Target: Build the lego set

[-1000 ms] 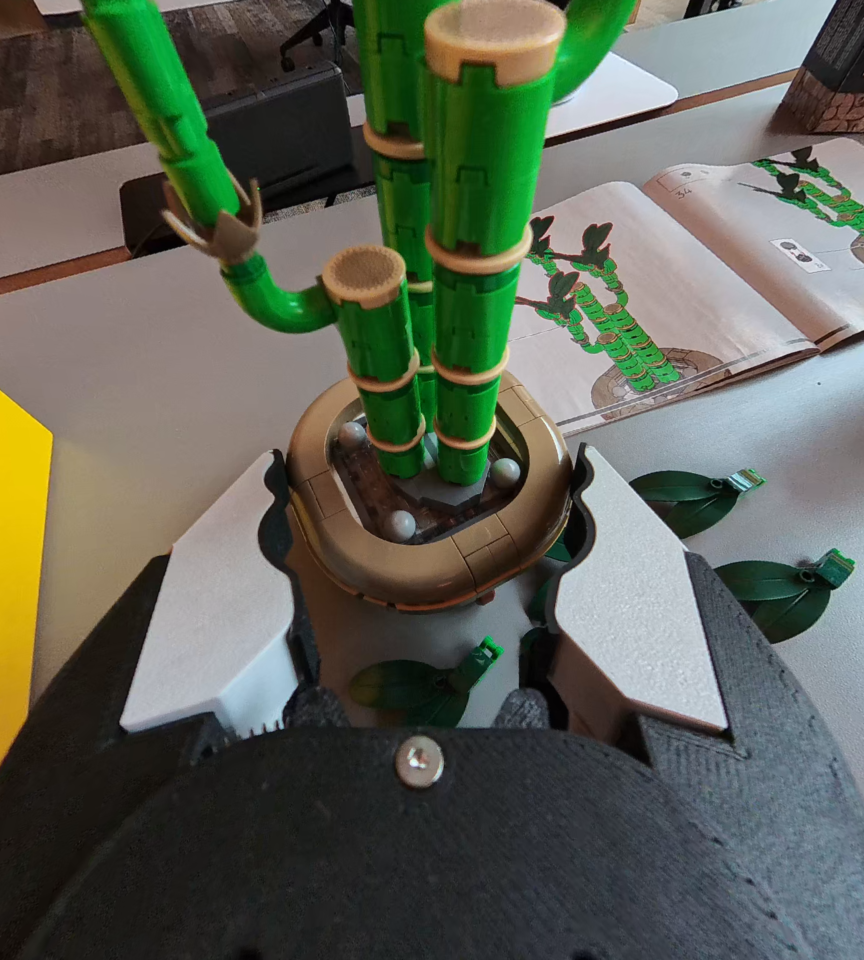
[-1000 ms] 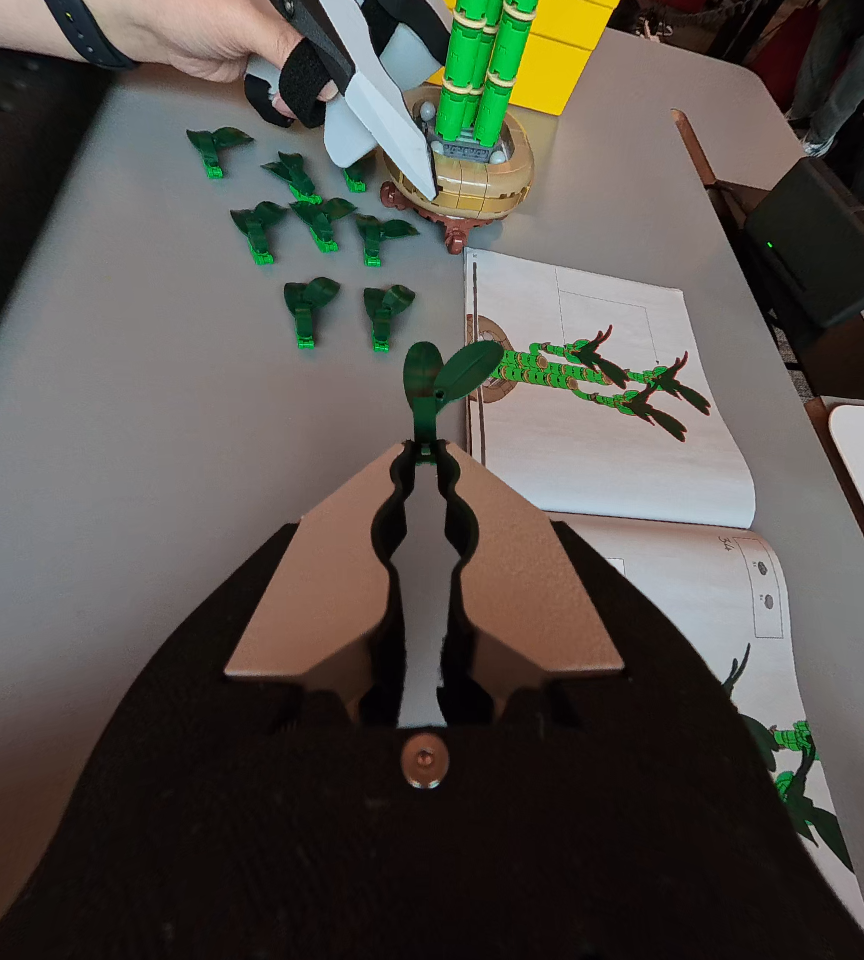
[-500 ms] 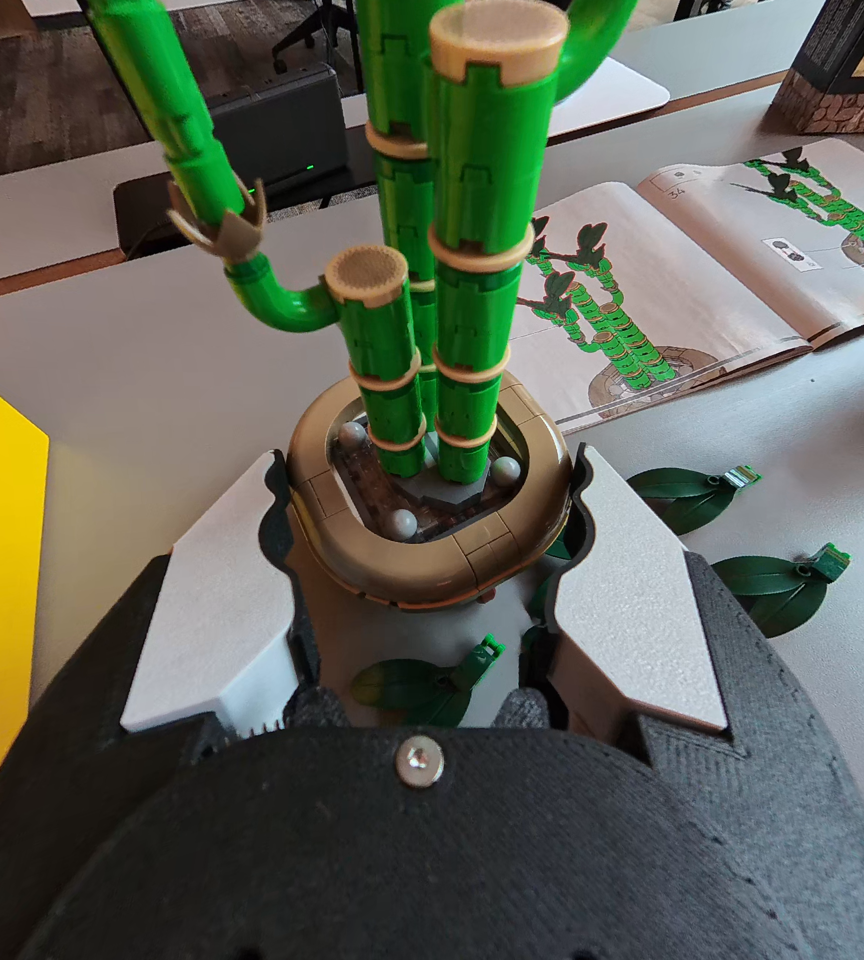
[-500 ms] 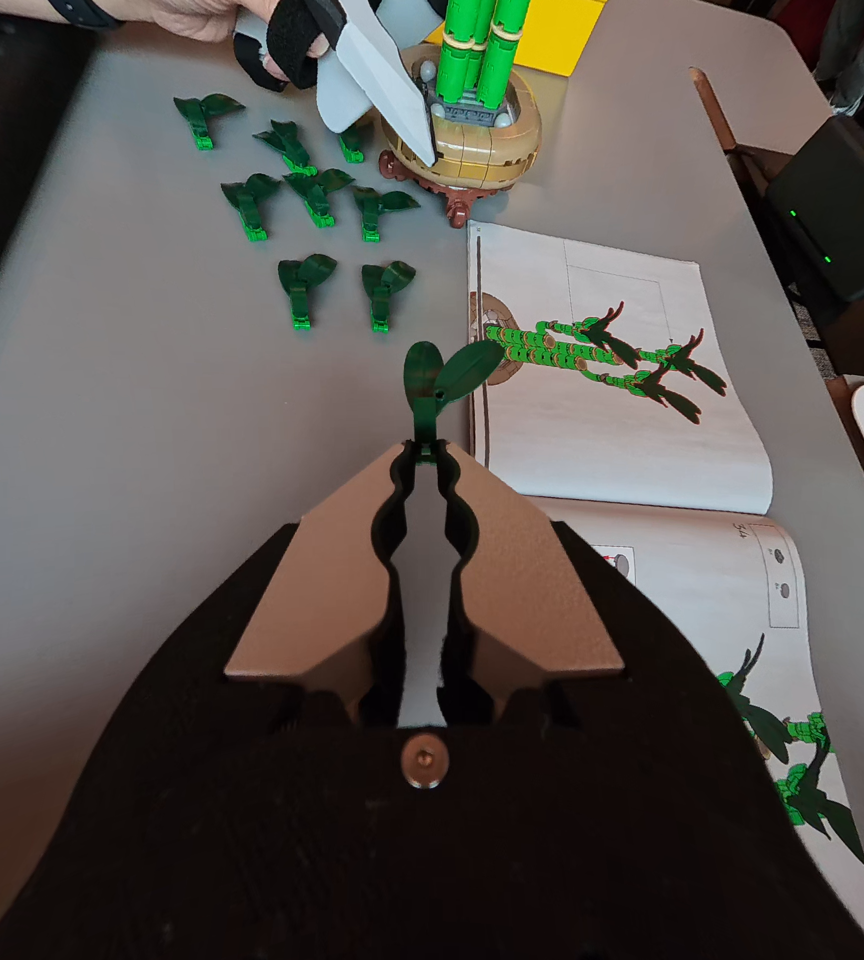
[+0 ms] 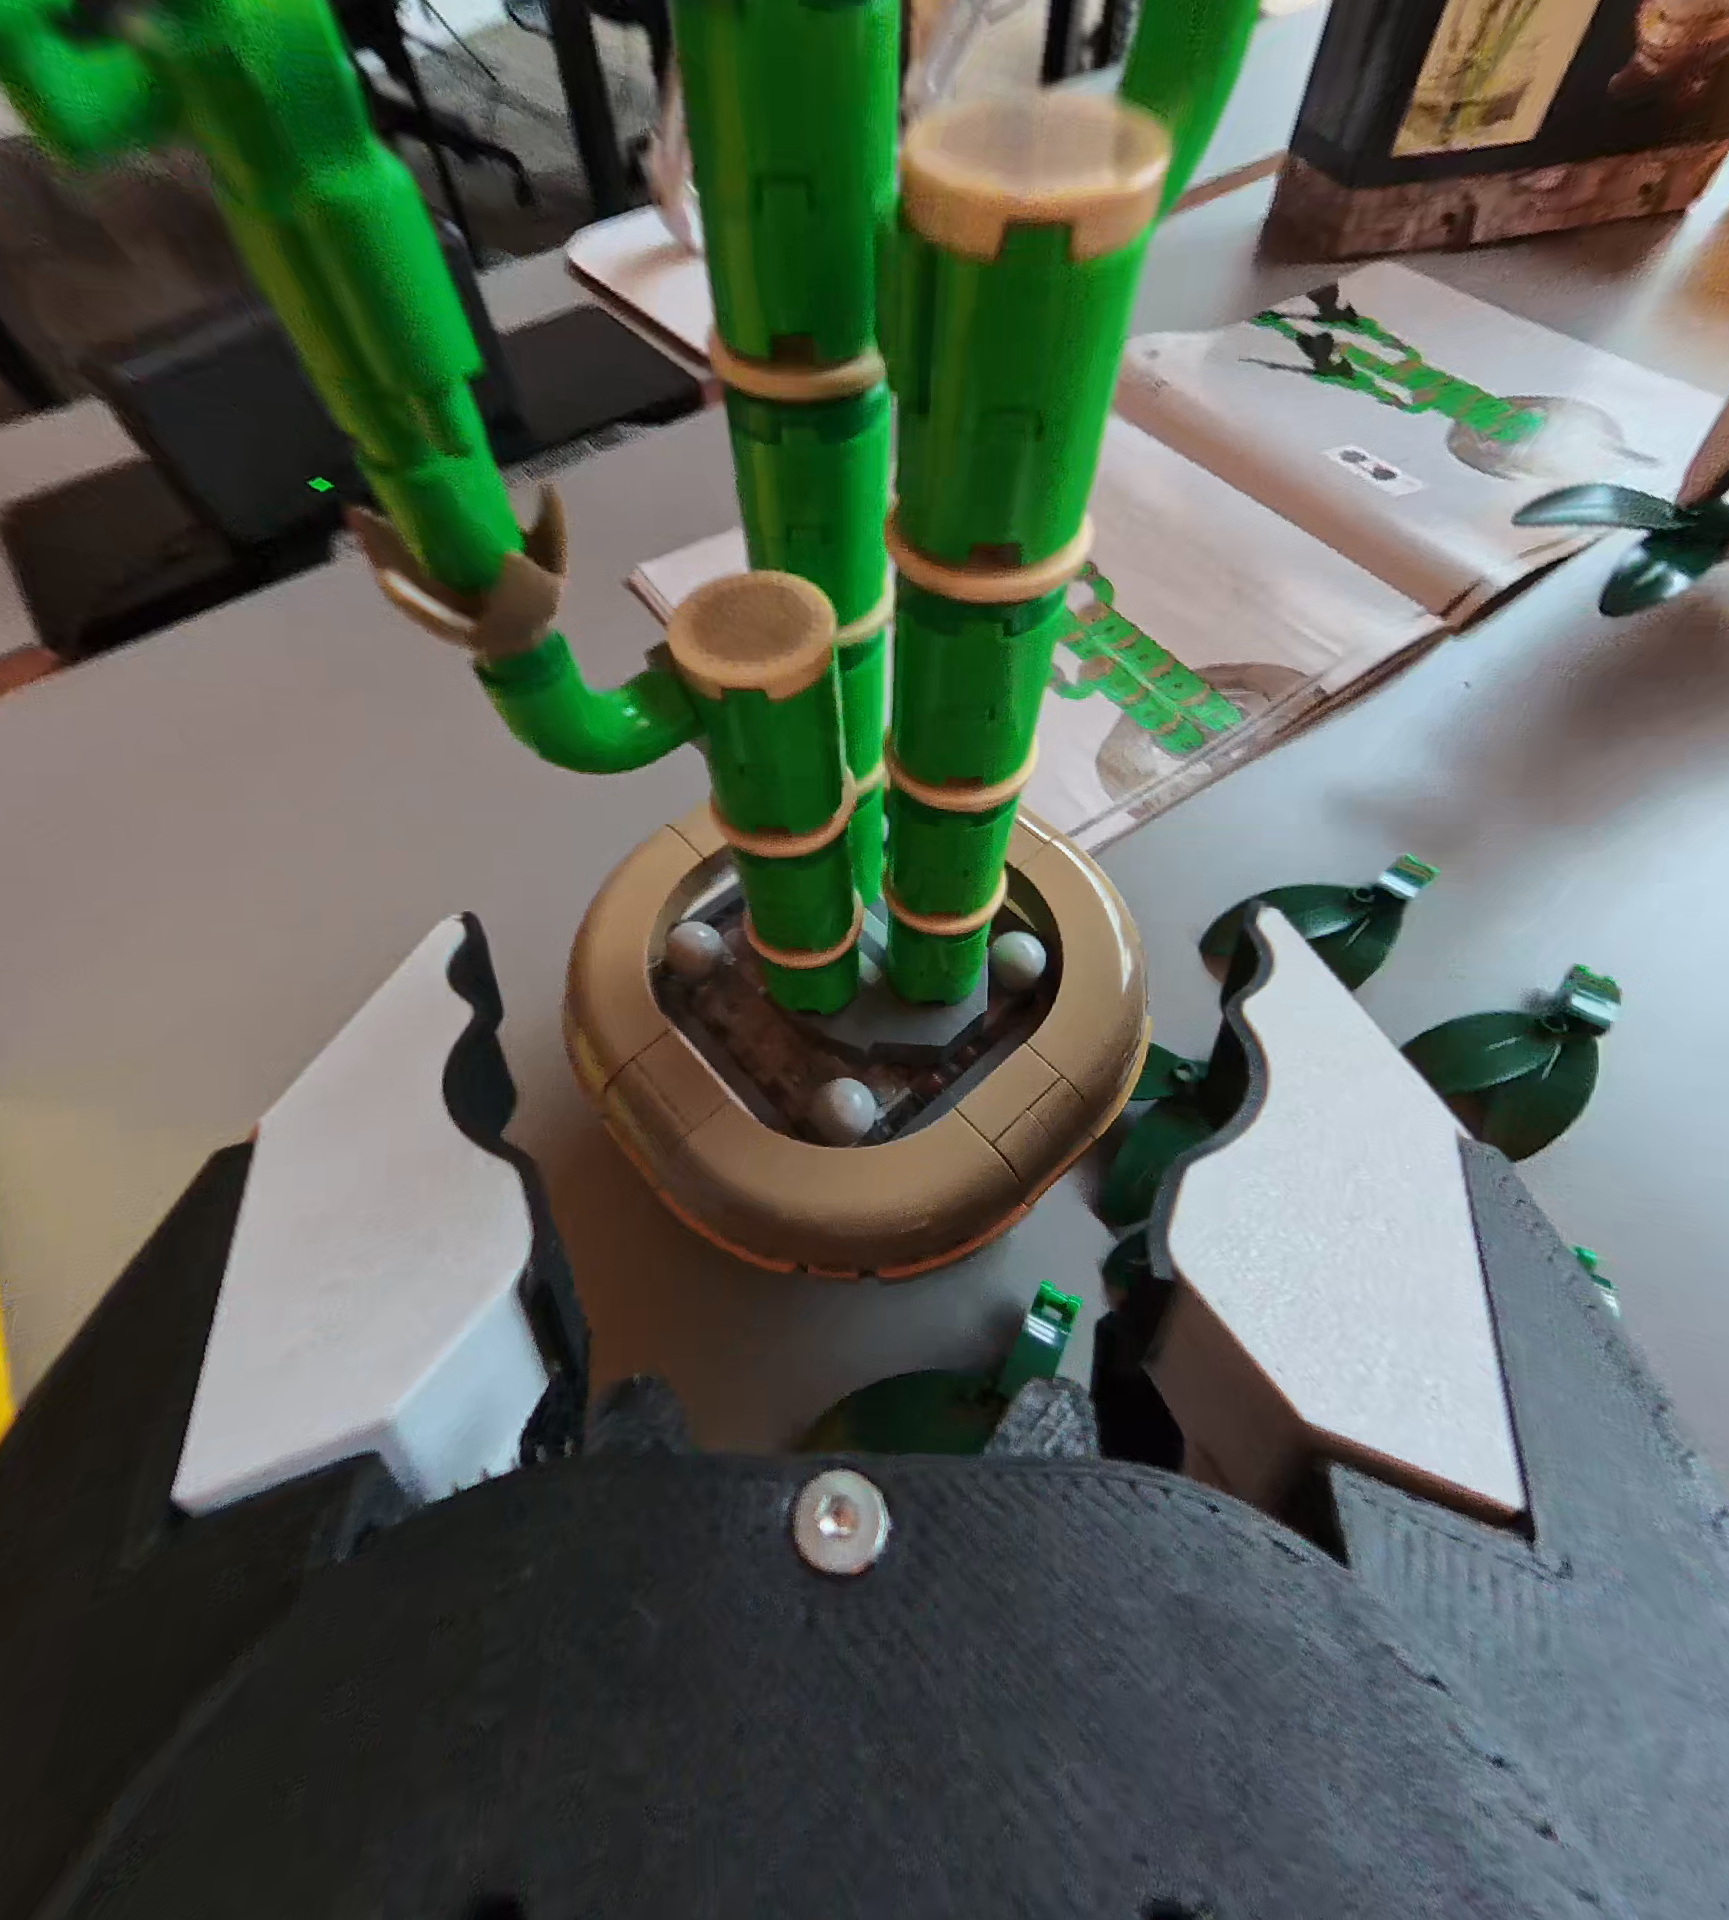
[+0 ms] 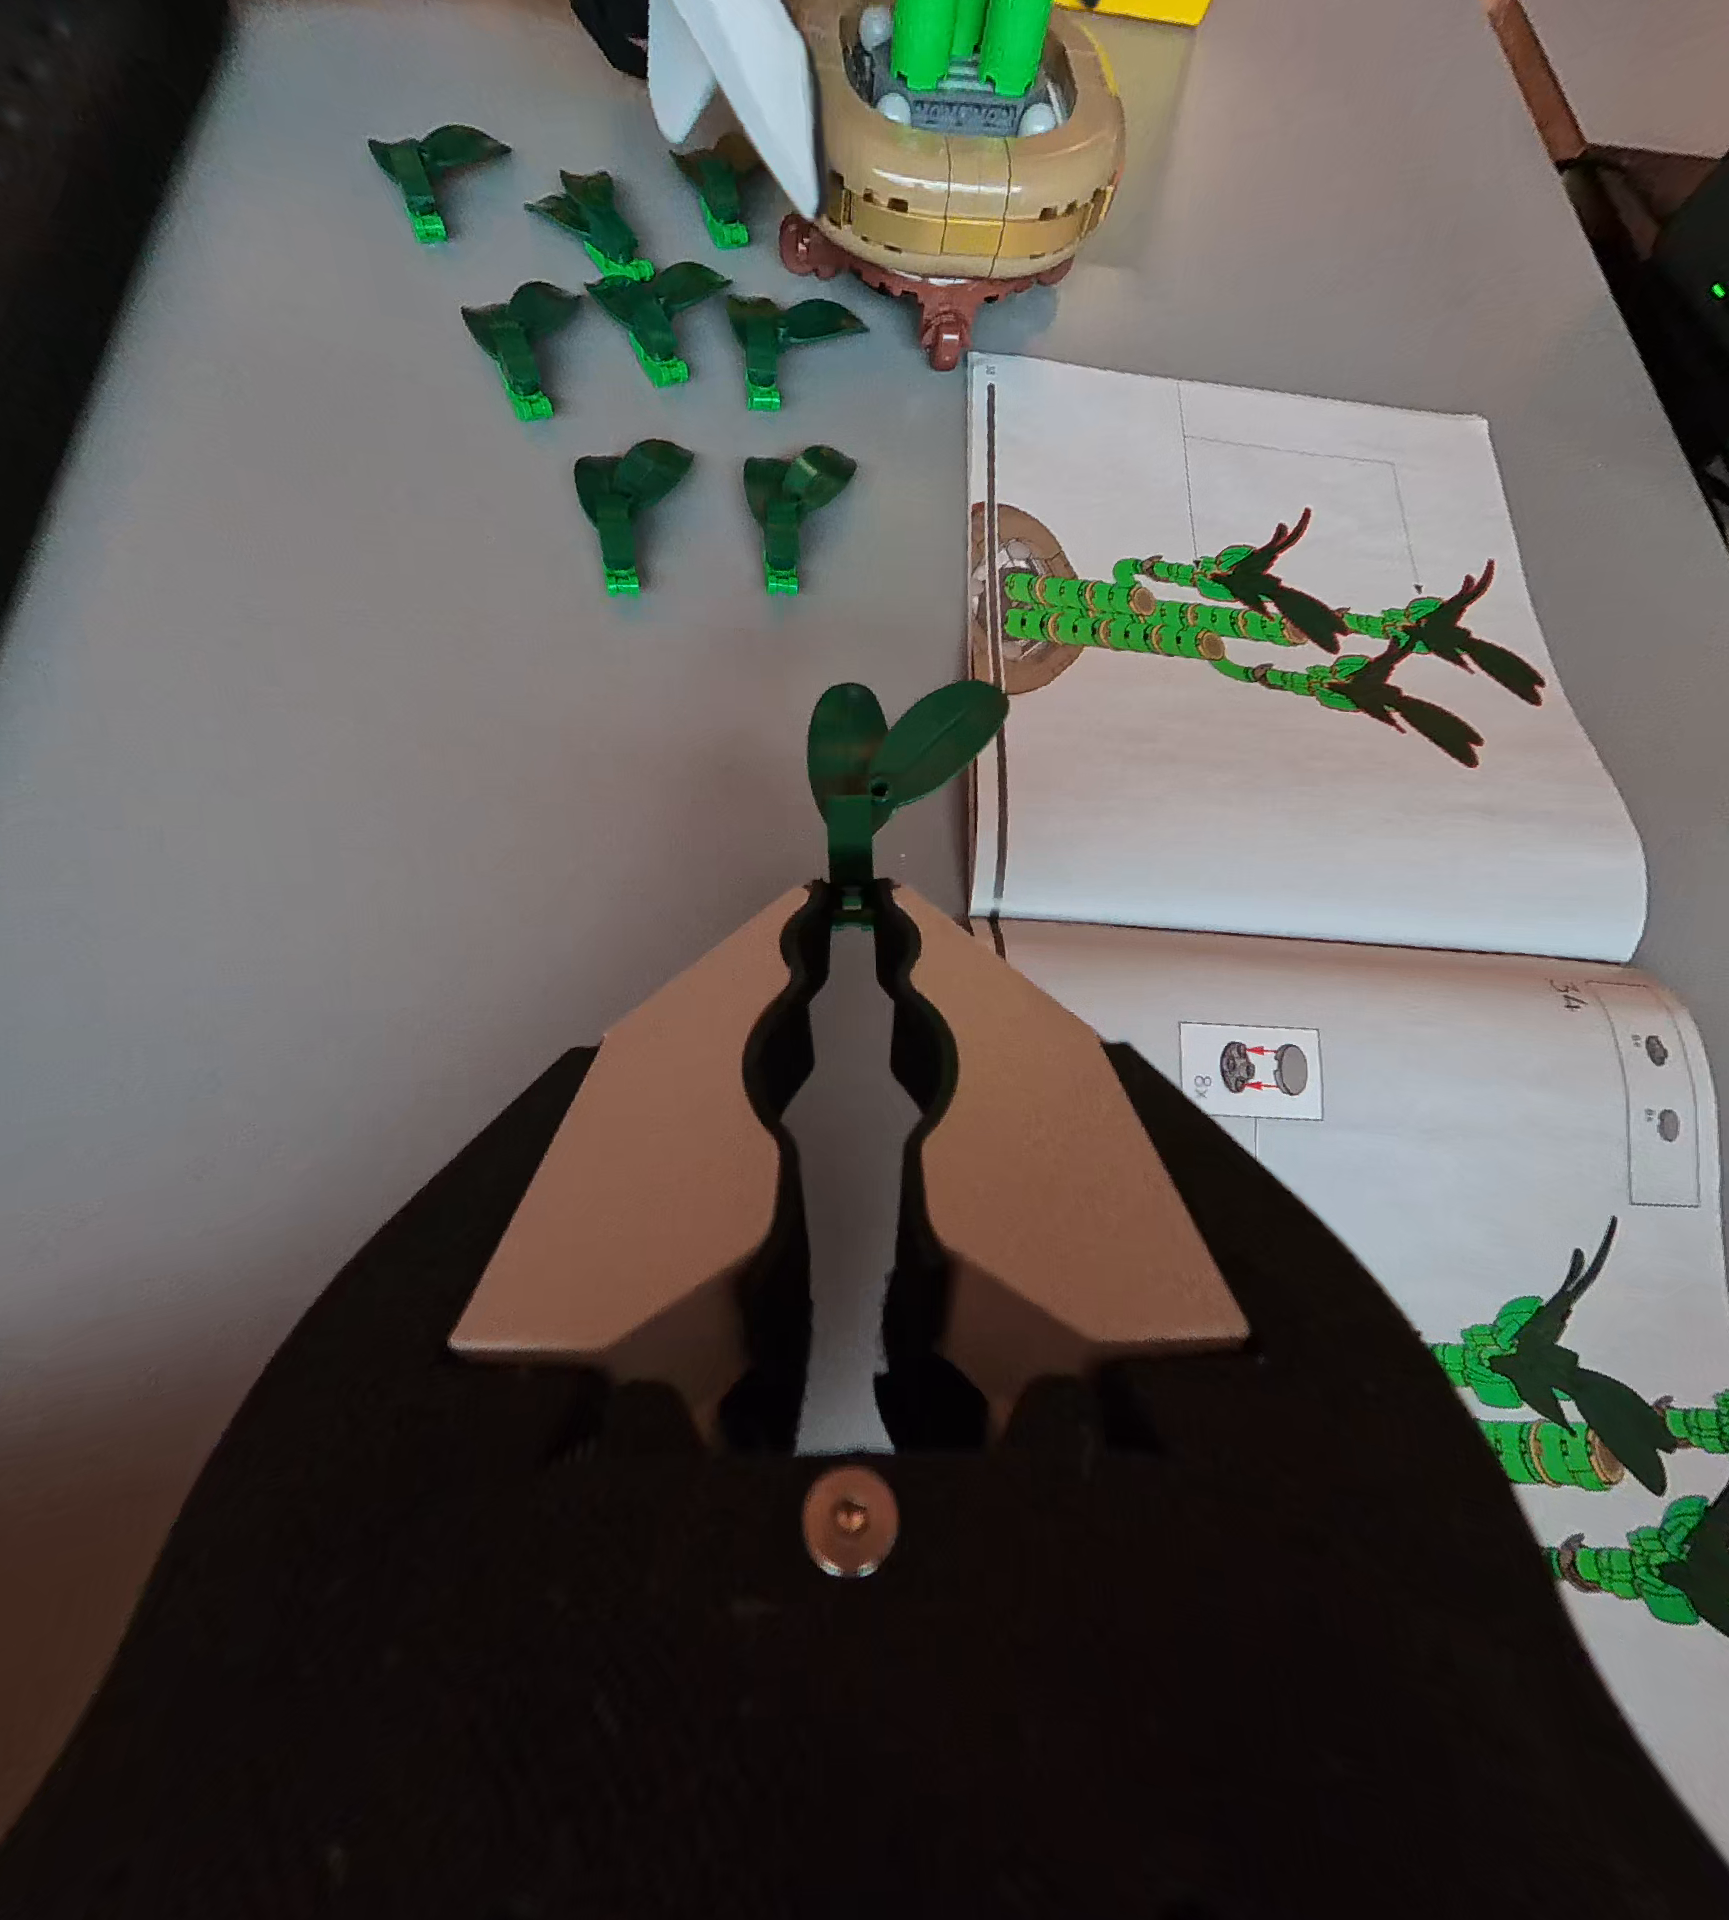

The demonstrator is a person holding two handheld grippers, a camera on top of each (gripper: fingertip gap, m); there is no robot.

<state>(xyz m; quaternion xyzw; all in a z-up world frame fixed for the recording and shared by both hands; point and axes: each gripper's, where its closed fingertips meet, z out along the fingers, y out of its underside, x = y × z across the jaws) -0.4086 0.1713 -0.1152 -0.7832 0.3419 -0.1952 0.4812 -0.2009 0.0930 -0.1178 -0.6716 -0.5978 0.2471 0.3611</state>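
Right gripper (image 6: 847, 902) fingers pinch a dark green two-leaf Lego sprig (image 6: 886, 753) above the desk; left gripper (image 5: 860, 1029), fingers spread, flanks the tan round pot (image 5: 855, 1164) of green bamboo stalks (image 5: 985, 582). Steady the pot first, then press the sprig's clip squarely onto a stalk

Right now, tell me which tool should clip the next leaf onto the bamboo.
Right. The right tool is shut on a leaf piece, pinched by its clip end with the leaves pointing toward the bamboo model. The left tool is open, its fingers on either side of the pot, better placed to steady it.
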